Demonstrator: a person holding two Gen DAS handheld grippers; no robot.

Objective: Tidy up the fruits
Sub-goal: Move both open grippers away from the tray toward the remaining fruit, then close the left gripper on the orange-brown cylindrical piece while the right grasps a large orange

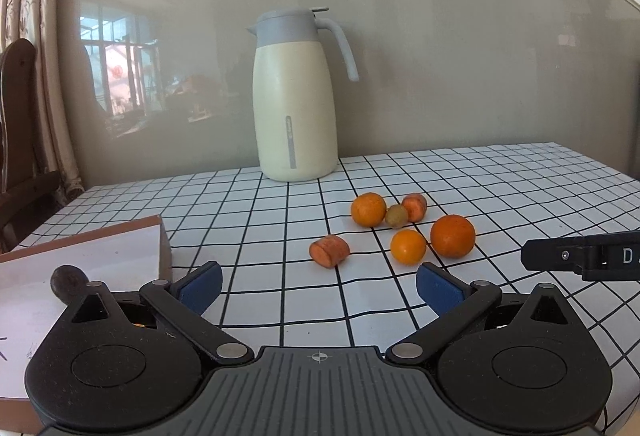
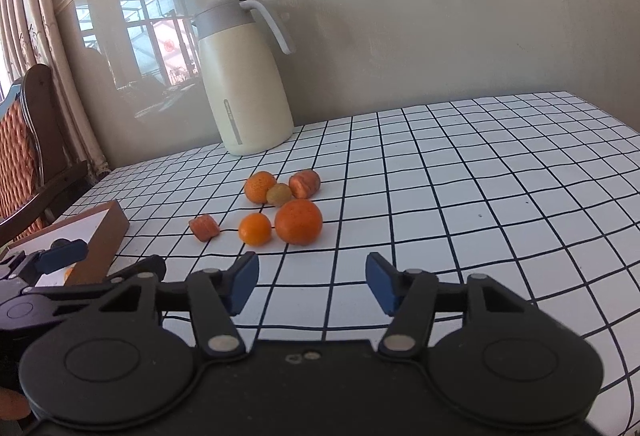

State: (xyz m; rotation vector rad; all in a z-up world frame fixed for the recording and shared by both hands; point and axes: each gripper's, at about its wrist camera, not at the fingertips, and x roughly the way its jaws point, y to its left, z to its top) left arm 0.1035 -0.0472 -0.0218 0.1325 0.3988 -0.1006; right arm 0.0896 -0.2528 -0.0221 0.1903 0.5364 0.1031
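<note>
Six pieces of produce clustered mid-table on grid cloth (image 2: 460, 172), well beyond both claws: large orange (image 2: 299, 221), small orange (image 2: 255, 229), third orange (image 2: 260, 187), greenish fruit (image 2: 279, 194), two carrot chunks (image 2: 204, 227). Left gripper (image 1: 319, 286) spread wide, empty, near edge; fruit ahead and slightly right. Right gripper (image 2: 307, 282) likewise spread, empty; large orange directly ahead. Brown-edged box (image 1: 120, 256) at near left, holding dark round item (image 1: 69, 281). Cream jug (image 1: 295, 96) at far wall.
</note>
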